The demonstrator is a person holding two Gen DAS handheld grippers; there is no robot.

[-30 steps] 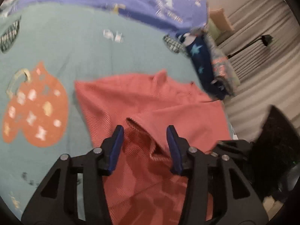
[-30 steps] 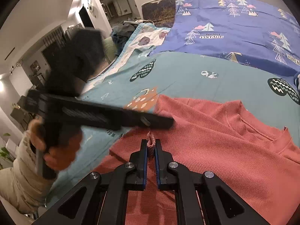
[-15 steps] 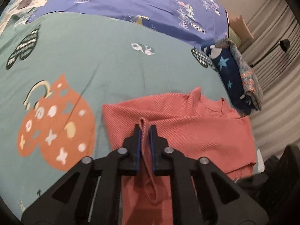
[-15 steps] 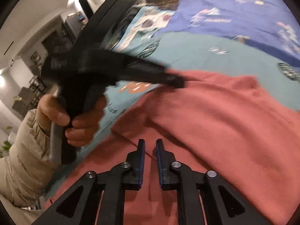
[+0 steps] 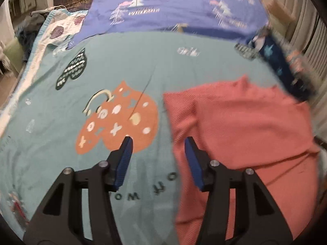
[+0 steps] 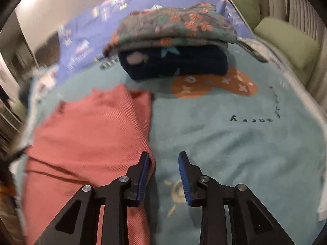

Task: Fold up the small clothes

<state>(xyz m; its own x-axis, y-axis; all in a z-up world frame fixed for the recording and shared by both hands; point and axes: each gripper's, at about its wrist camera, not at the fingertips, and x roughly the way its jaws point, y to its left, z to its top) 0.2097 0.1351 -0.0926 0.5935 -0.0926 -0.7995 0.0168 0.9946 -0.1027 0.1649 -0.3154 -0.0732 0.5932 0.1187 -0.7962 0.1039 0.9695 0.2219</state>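
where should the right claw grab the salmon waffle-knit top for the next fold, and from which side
Probably the long straight right edge of the salmon waffle-knit top, nearest the open right claw. Come from the bare teal blanket side, pointing down: the top lies flat, and that edge is free, so a finger could slip under.

Dark lettering on the teal blanket [image 6: 235, 138] reads "worry", upside down, beyond the right fingers [image 6: 184, 173]. Letters between the left fingers [image 5: 124, 159] and the quilt's [image 5: 173, 6] print are too blurred to read.
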